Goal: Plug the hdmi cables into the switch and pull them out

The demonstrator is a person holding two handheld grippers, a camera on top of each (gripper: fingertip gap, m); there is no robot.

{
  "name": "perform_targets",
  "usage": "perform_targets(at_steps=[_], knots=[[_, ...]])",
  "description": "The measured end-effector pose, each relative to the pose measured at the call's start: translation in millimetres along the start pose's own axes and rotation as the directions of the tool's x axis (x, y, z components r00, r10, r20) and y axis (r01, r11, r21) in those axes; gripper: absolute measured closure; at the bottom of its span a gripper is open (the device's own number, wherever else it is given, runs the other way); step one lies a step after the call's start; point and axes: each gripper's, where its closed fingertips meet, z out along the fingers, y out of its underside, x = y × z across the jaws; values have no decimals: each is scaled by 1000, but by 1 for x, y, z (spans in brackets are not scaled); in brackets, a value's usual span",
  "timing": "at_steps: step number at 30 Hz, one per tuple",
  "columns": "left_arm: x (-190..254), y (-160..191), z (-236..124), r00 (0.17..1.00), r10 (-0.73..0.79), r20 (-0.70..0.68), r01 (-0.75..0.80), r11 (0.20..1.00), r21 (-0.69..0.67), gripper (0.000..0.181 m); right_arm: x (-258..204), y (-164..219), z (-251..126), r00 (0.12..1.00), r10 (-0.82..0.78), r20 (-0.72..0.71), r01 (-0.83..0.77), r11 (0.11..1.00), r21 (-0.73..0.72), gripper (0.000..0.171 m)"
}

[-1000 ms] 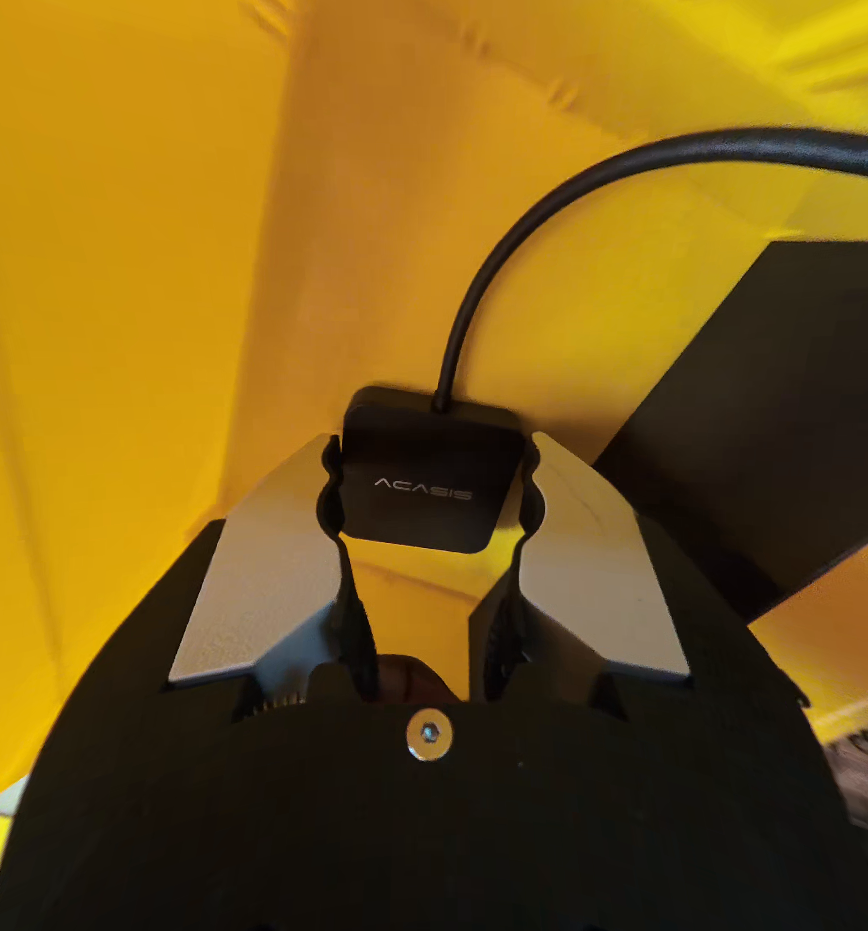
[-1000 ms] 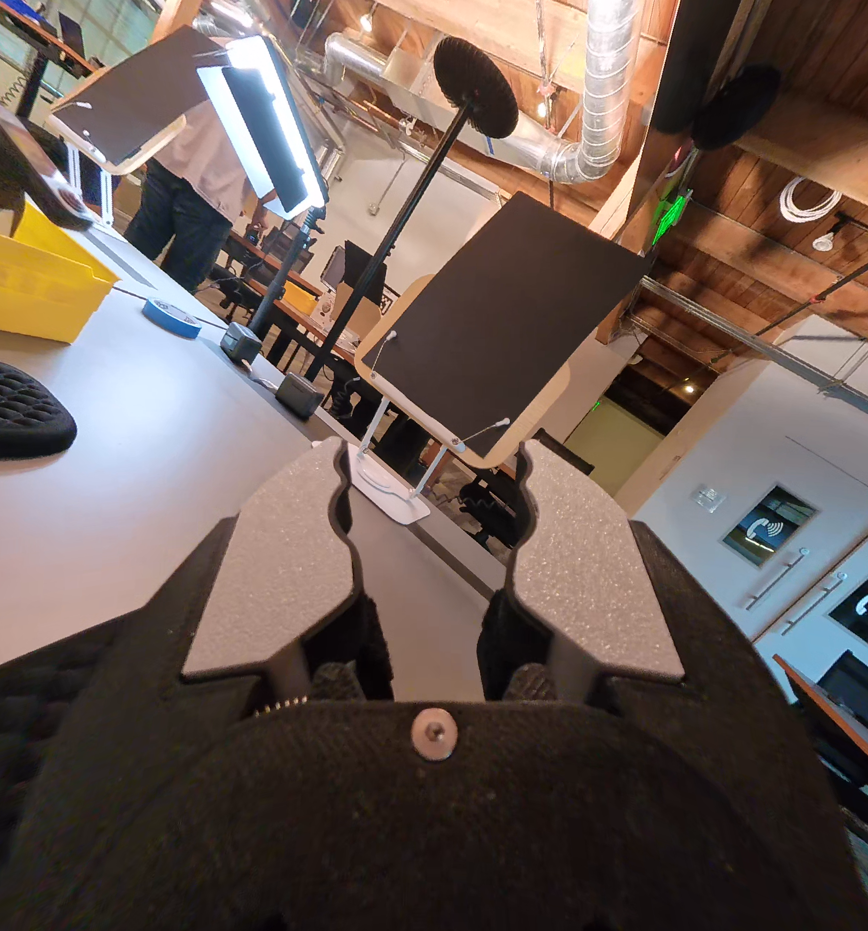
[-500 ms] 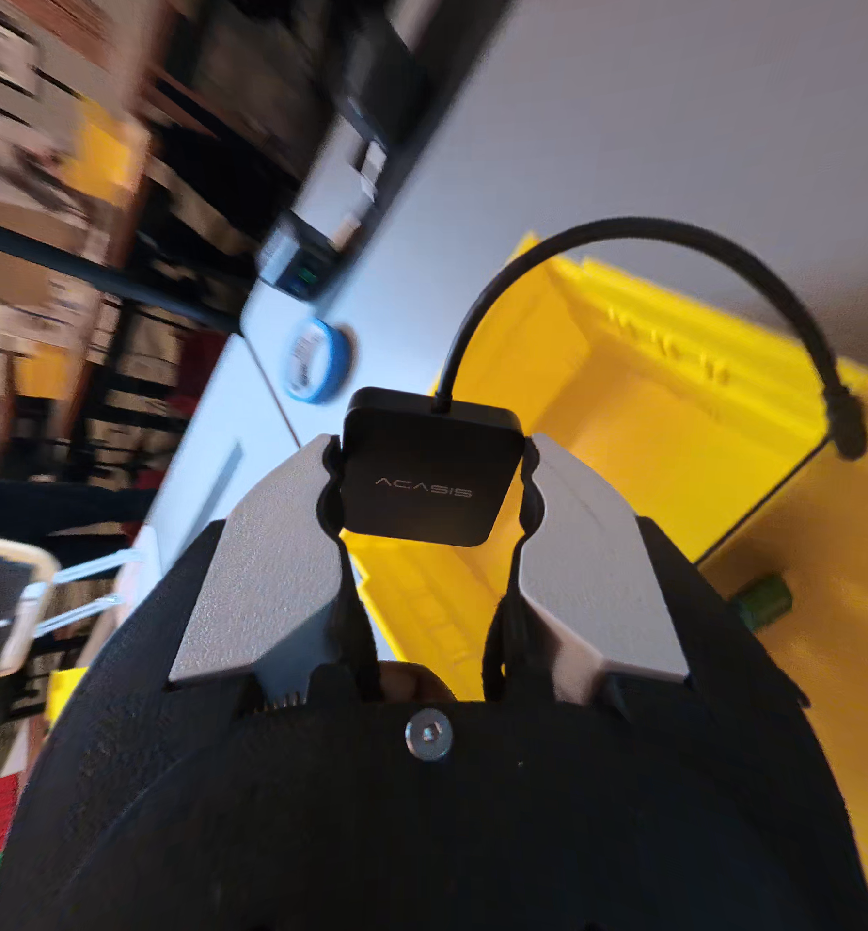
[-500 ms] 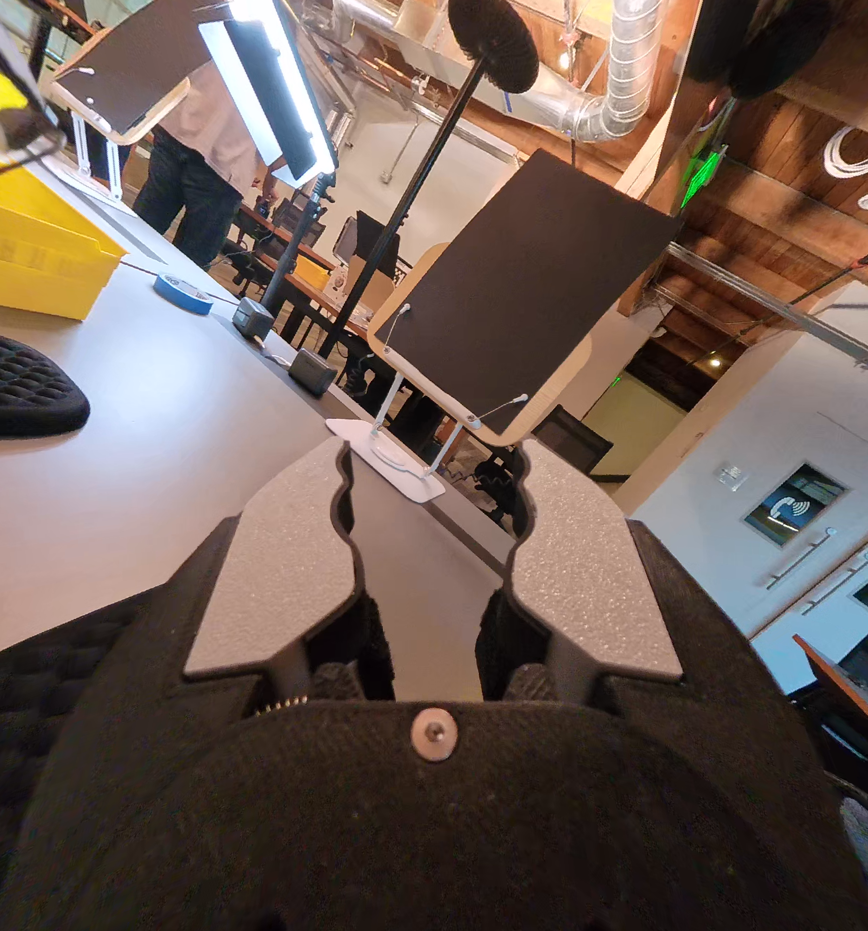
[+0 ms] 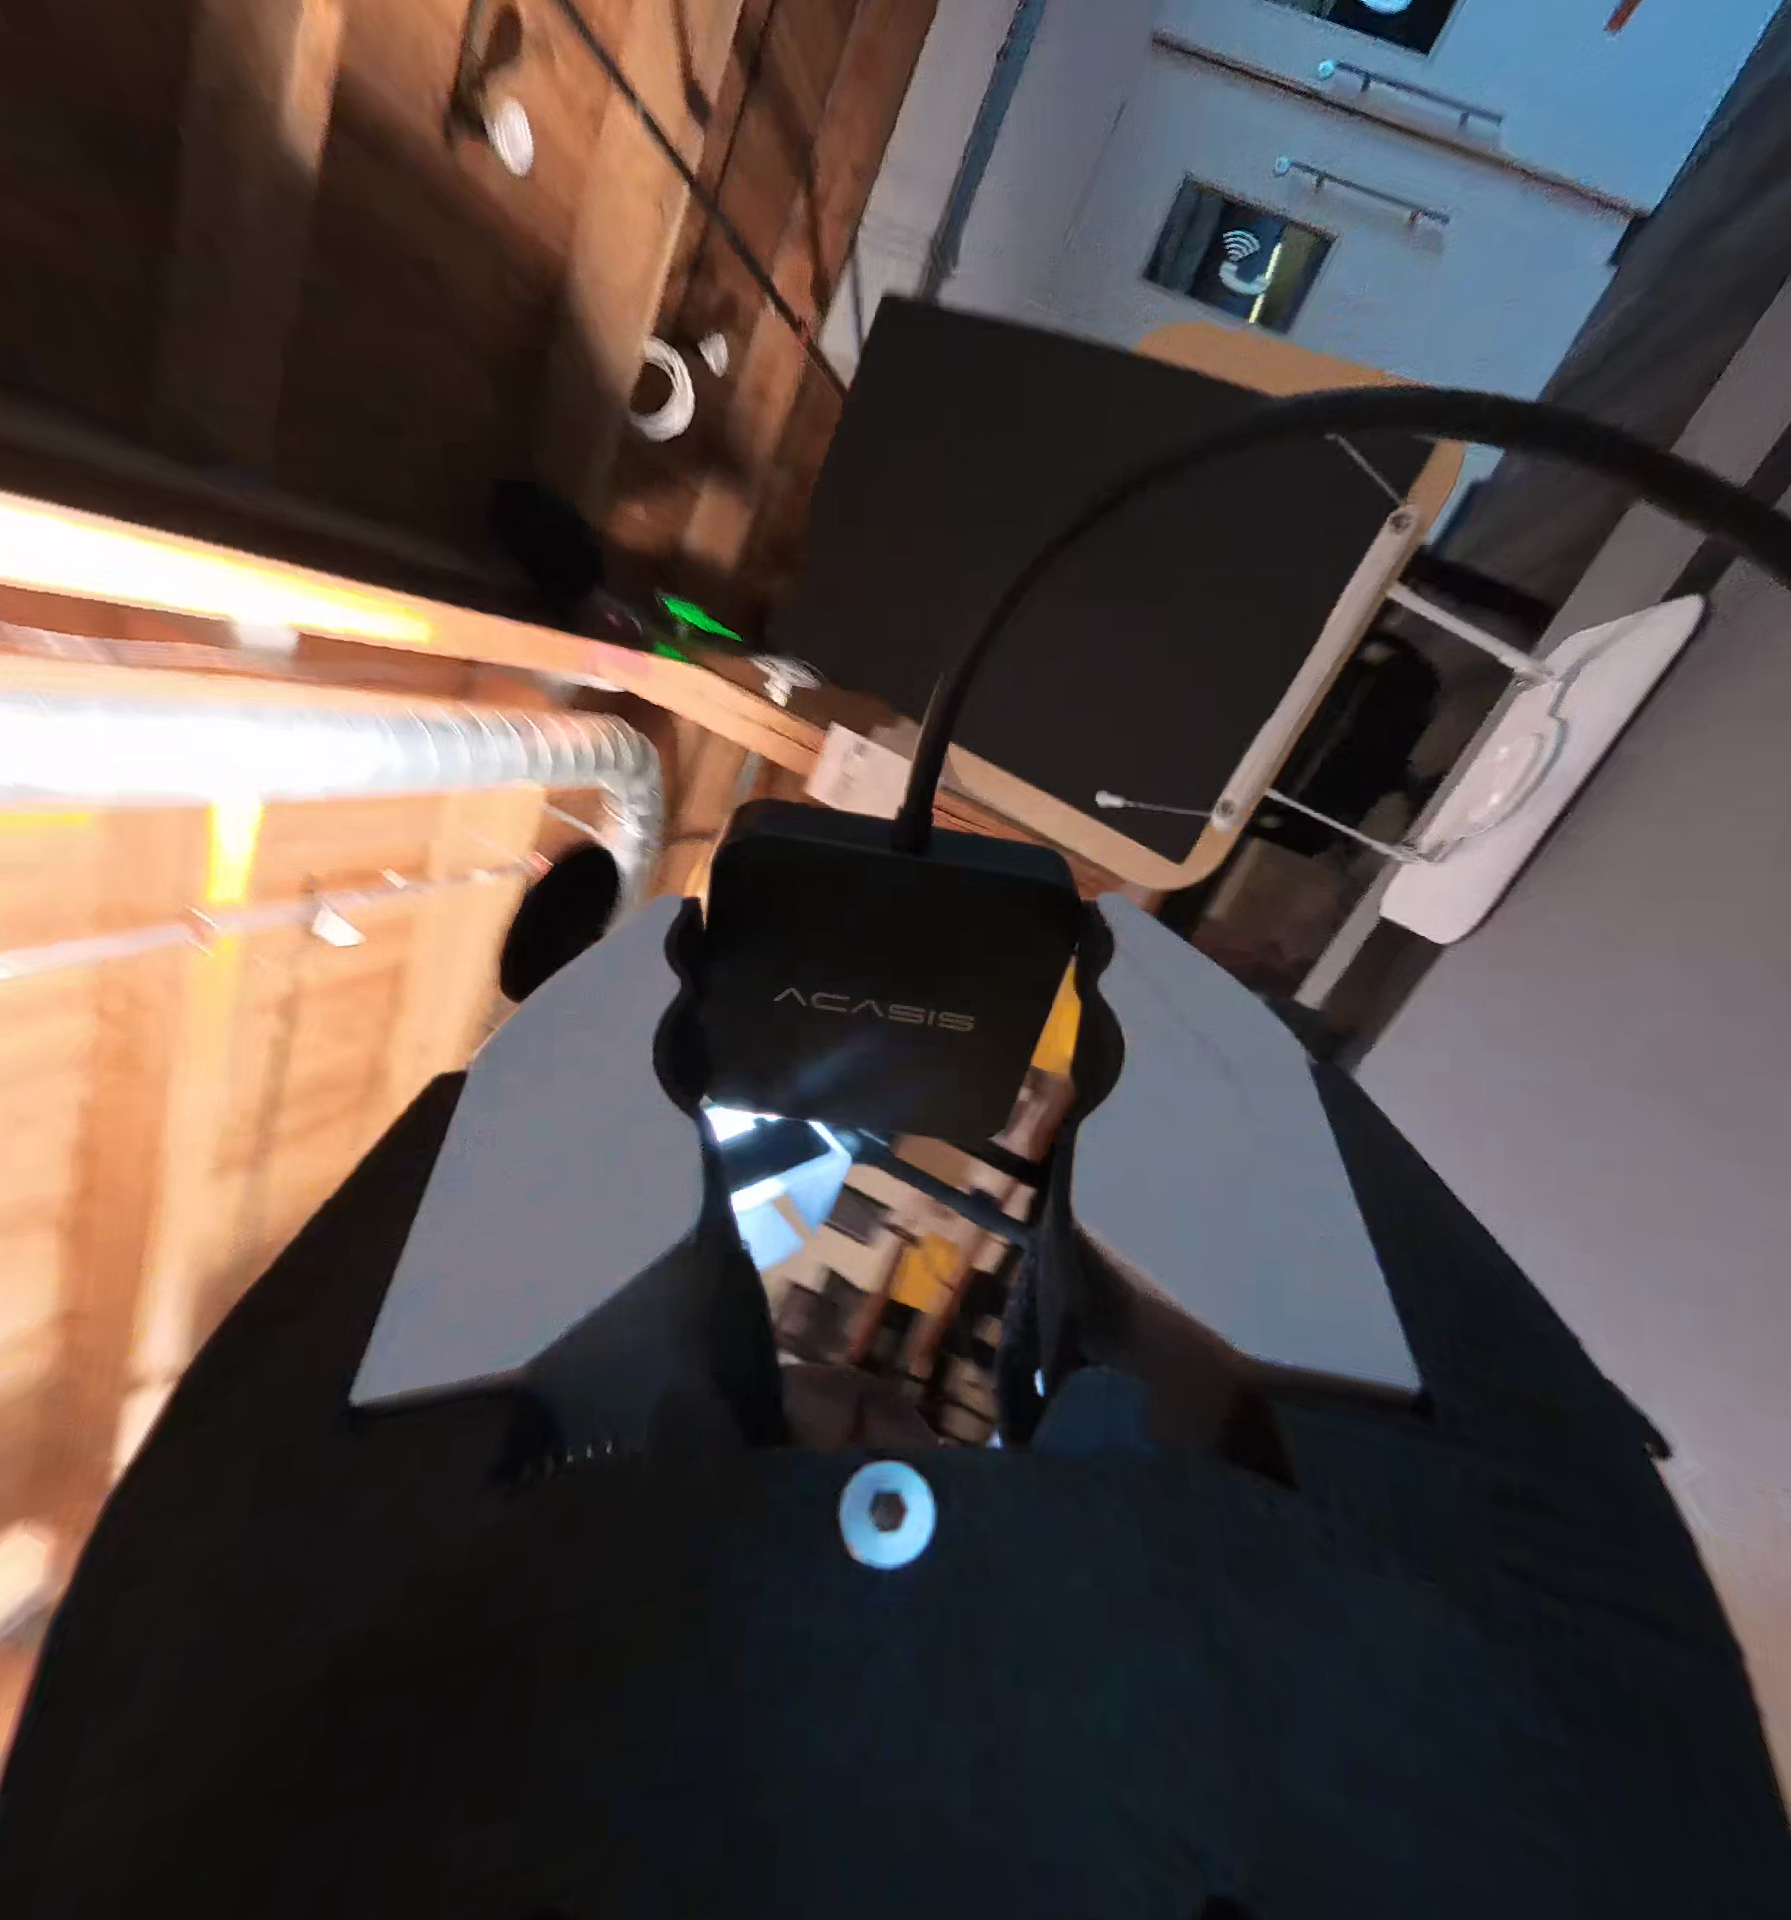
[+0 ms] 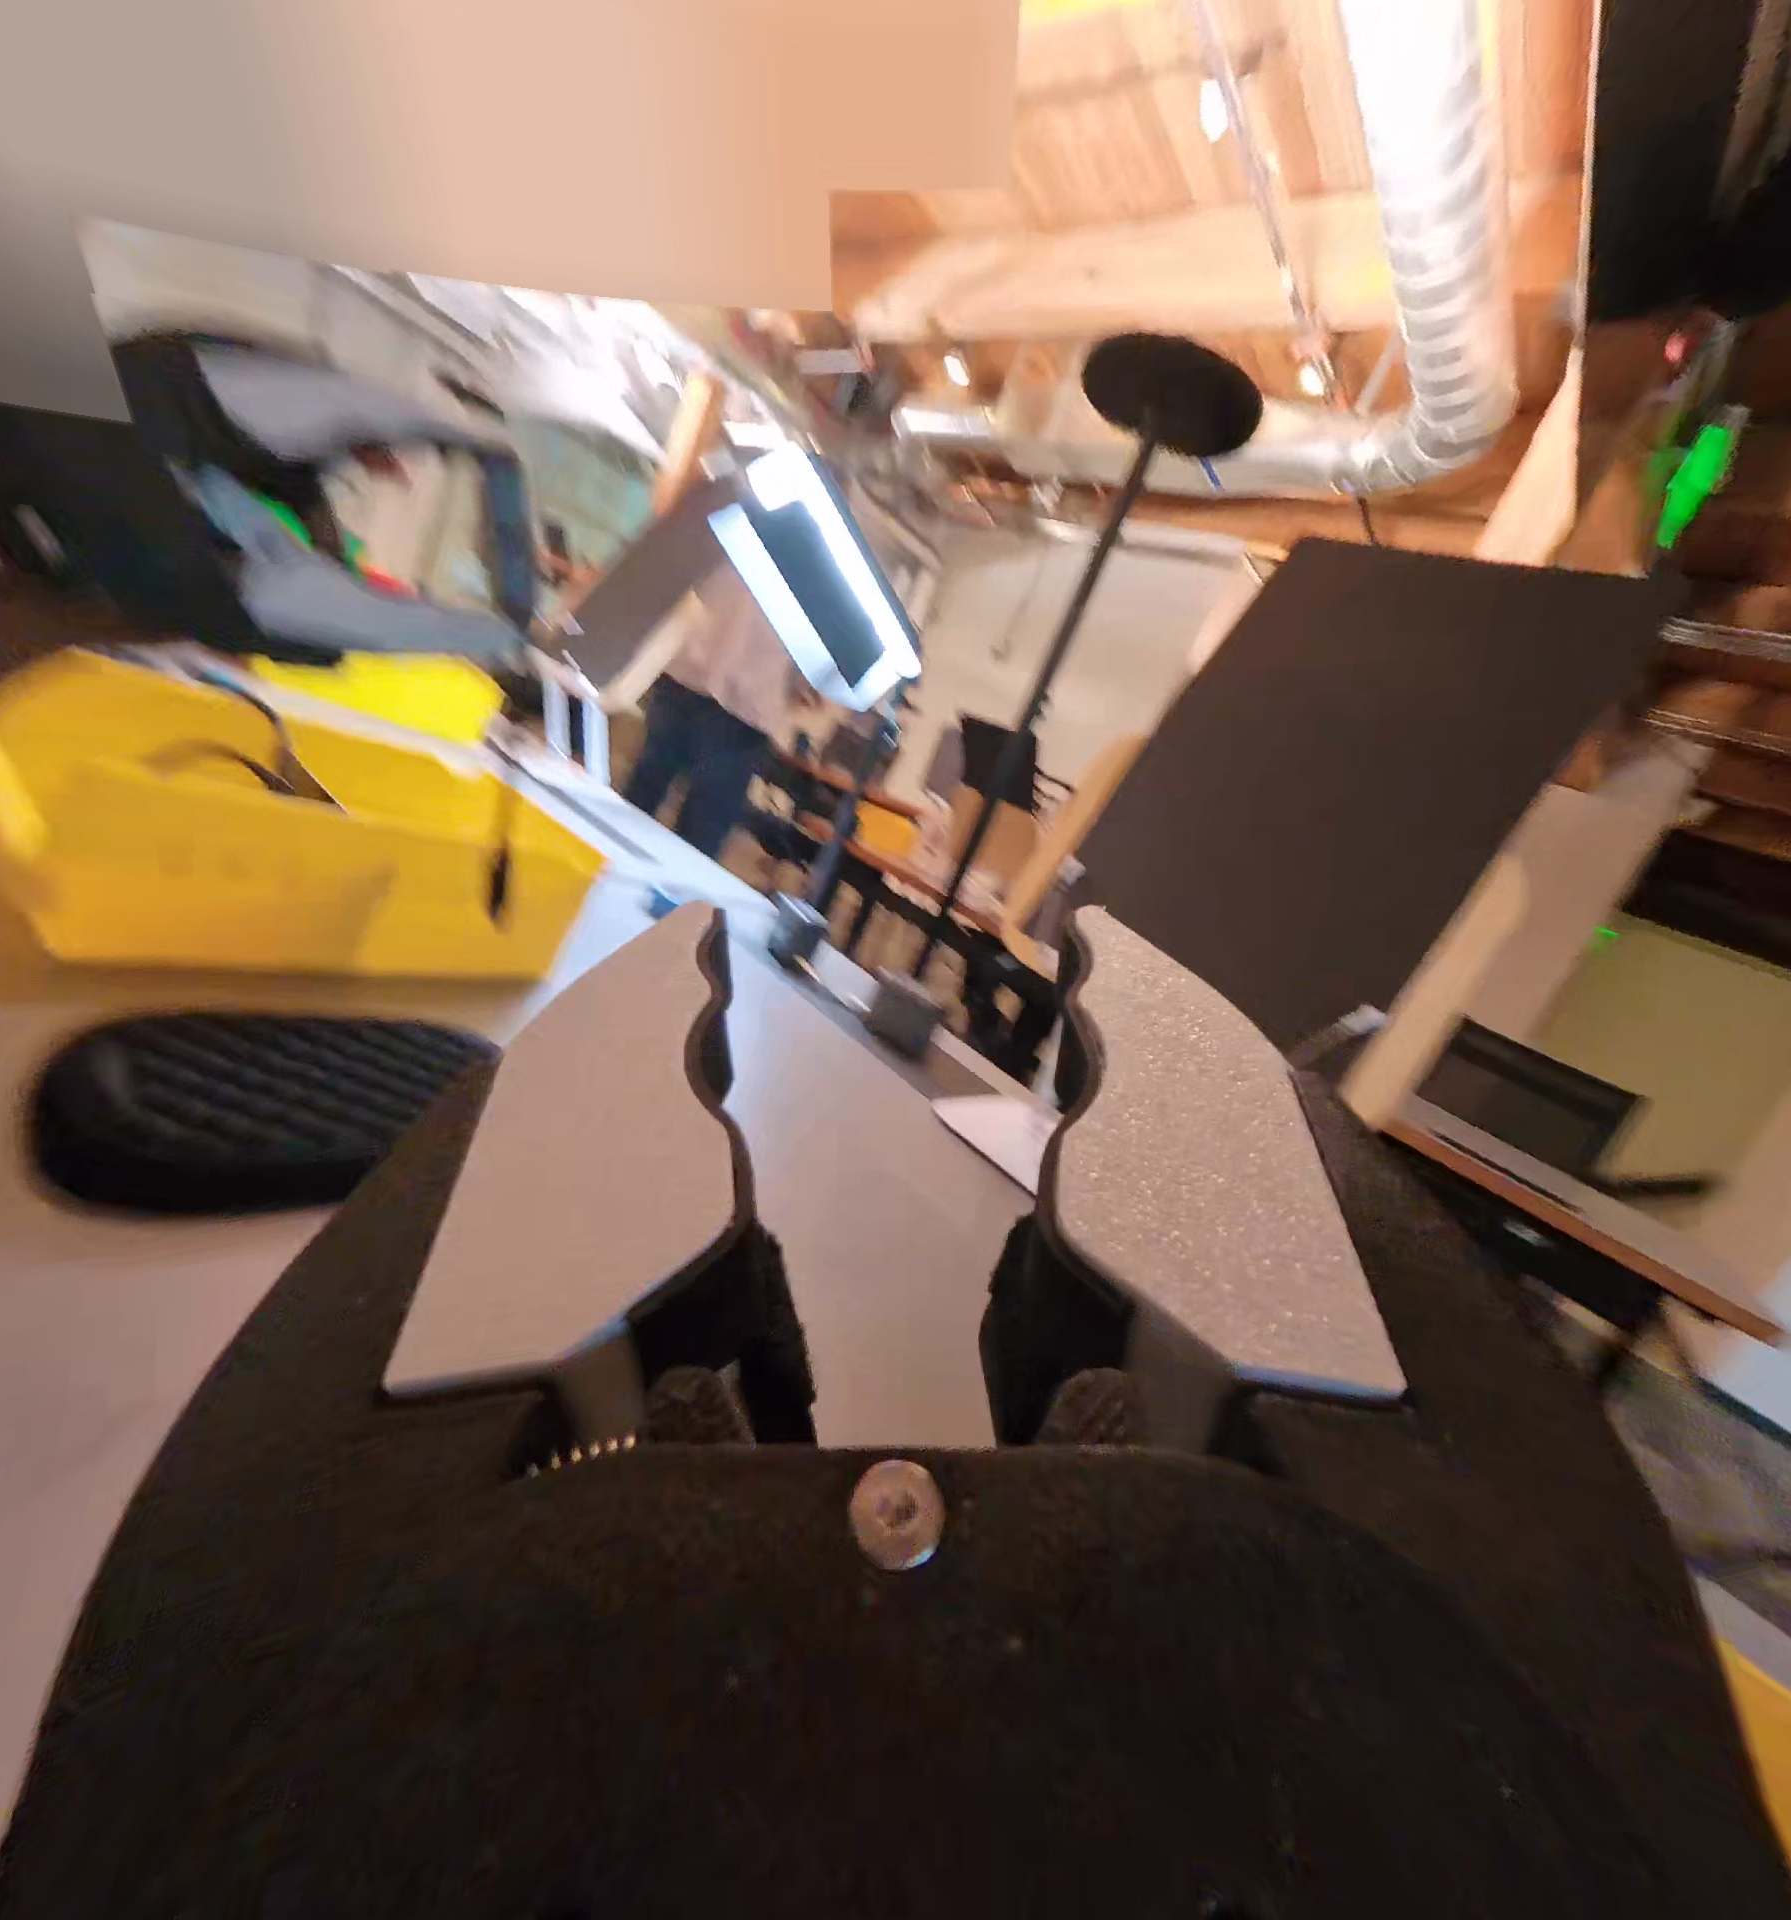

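Gripping the black square switch [image 5: 886, 982] by its two side edges, the left gripper [image 5: 883, 987] holds it in the air, tilted toward a wooden ceiling and a dark panel [image 5: 1088, 582]; the switch's black cable [image 5: 1223, 457] arcs up and off to the right. The right gripper [image 6: 896, 1023] has its fingers apart and empty above the grey table [image 6: 870, 1226], with a yellow bin [image 6: 247, 831] and a black padded rest [image 6: 236, 1107] to its left; motion blur softens both views

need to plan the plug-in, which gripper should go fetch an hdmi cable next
Right. The right gripper is open and empty, while the left gripper is shut on the switch.
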Motion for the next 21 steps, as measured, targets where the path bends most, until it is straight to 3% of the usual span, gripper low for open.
perform_targets(at_steps=[4, 7, 11, 13, 14, 15, 18, 20, 21], knots=[[69, -64, -4, 955, 294, 46, -298, 947, 120, 114, -40, -8, 21, 991, 27, 128, -35, 998, 54, 115], [116, -104, -13, 945, 328, 17, -320, 909, 268, 114, -67, 2, 39, 982, 2, 189, -5, 1000, 18, 115], [139, -127, -19, 953, 304, -10, -284, 900, 330, 114, -93, 25, 59, 972, -37, 230, 49, 998, -47, 121], [147, -134, -25, 957, 289, -26, -261, 897, 358, 114, -97, 33, 65, 976, -56, 210, 71, 995, -64, 135], [149, -136, -28, 958, 287, -23, -258, 893, 369, 114, -96, 36, 67, 981, -63, 186, 76, 995, -66, 150], [150, -135, -29, 960, 279, -19, -252, 893, 374, 113, -97, 36, 66, 980, -64, 188, 77, 995, -60, 153], [140, -137, -41, 990, 134, -48, -98, 885, 456, 112, -98, 29, 62, 972, 23, 233, -21, 1000, -7, 156], [117, -134, -50, 982, -140, -125, 184, 852, 490, 113, -83, 23, 57, 980, 57, 189, -68, 996, 54, 157], [103, -131, -53, 931, -312, -188, 364, 786, 500, 113, -77, 20, 53, 981, 72, 181, -87, 993, 78, 157]])
